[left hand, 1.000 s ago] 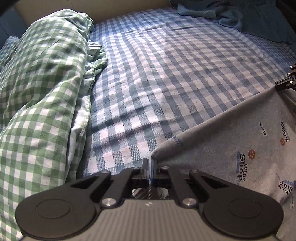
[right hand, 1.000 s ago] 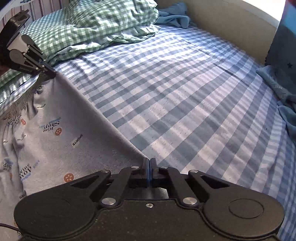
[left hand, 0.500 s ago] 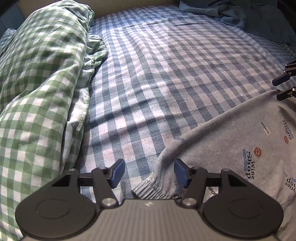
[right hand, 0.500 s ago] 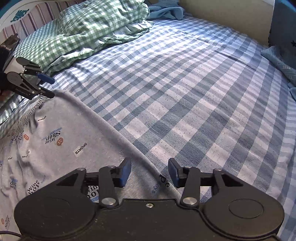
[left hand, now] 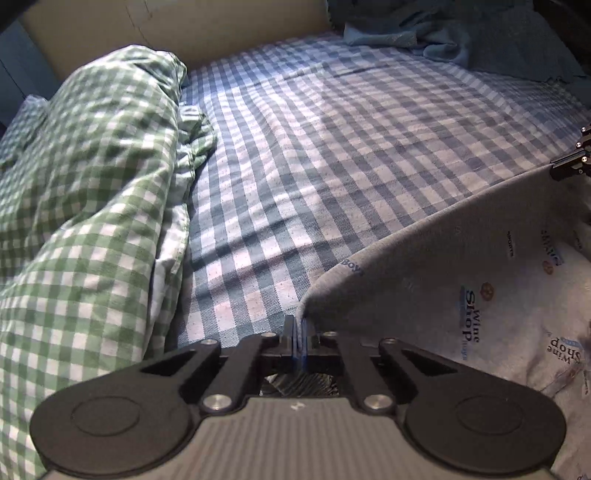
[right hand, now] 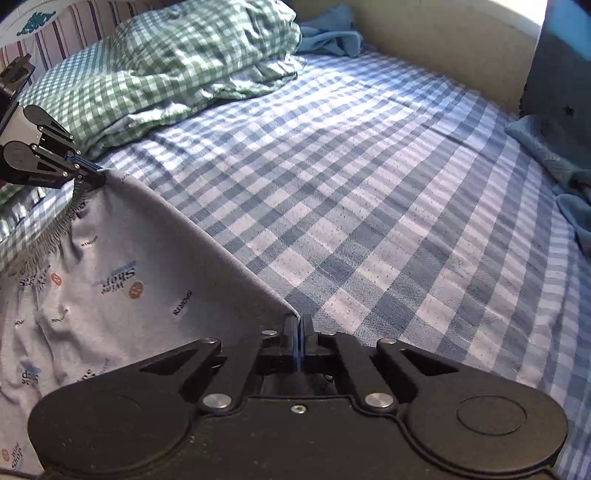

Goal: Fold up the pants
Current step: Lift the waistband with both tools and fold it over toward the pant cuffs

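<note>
The grey printed pants (left hand: 461,266) lie on the blue checked bed sheet (left hand: 332,147), with their far edge pulled taut between my two grippers. My left gripper (left hand: 298,328) is shut on the waistband corner of the pants. It also shows in the right wrist view (right hand: 92,173), at the gathered waistband. My right gripper (right hand: 298,325) is shut on the other end of the pants (right hand: 129,277). It also shows at the right edge of the left wrist view (left hand: 569,168).
A green checked duvet (left hand: 85,206) is heaped along one side of the bed and also shows in the right wrist view (right hand: 177,62). Blue cloth (left hand: 461,33) lies bunched at the far end. A beige wall (right hand: 443,44) borders the bed.
Both grippers were shut on the pants, opened half a second ago with the edge slack, and are now shut on the edge again, holding it taut.
</note>
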`<state>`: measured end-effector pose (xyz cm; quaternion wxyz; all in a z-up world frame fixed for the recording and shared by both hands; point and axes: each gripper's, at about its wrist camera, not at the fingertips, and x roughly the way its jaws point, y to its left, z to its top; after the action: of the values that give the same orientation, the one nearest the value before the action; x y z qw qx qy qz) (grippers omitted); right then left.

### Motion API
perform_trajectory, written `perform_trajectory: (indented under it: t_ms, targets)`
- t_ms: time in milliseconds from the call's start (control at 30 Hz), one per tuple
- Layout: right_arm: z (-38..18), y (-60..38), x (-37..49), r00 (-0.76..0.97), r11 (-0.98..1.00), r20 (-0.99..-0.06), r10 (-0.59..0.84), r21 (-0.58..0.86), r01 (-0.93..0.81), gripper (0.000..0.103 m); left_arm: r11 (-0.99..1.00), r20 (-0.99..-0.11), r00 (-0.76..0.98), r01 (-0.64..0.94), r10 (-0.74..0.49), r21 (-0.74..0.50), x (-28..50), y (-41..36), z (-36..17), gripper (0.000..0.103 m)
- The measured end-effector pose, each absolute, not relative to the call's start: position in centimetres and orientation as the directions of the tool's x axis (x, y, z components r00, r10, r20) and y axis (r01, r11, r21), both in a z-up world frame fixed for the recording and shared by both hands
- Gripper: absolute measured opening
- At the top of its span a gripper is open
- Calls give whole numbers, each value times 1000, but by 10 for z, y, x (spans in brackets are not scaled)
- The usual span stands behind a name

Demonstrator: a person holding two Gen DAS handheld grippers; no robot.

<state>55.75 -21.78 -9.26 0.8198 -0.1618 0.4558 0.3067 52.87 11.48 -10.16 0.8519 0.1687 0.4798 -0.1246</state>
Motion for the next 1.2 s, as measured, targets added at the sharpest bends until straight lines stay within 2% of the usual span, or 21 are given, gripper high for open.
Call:
perform_trajectory:
  t_ms: [200, 367, 500, 733, 900, 1200]
  targets:
    - [-34, -224, 438, 521, 755, -784, 338, -105, -648, 0, 861, -764, 636, 445, -110, 247, 448, 116, -43, 2]
    - [-9, -217, 340, 525, 743, -789, 319, -136, -655, 0, 775, -723, 680, 520, -121, 359, 372, 107, -28, 2]
    - [-15, -206, 277, 500, 766, -817, 287, -117, -632, 0, 693, -723, 680, 580, -122, 429, 311, 100, -49, 1]
    - [-61, -183, 226, 476, 799, -852, 220, -123, -588, 0, 559, -730, 682, 616, -25, 556, 248, 89, -116, 1]
    - [-53, -182, 213, 495, 783, -844, 207, -161, -601, 0, 499, -704, 709, 624, -38, 601, 226, 92, -115, 1]
    - [-55, -171, 167, 424, 686, -884, 197, -185, -704, 0, 394, -729, 684, 675, -19, 623, 199, 93, -137, 1]
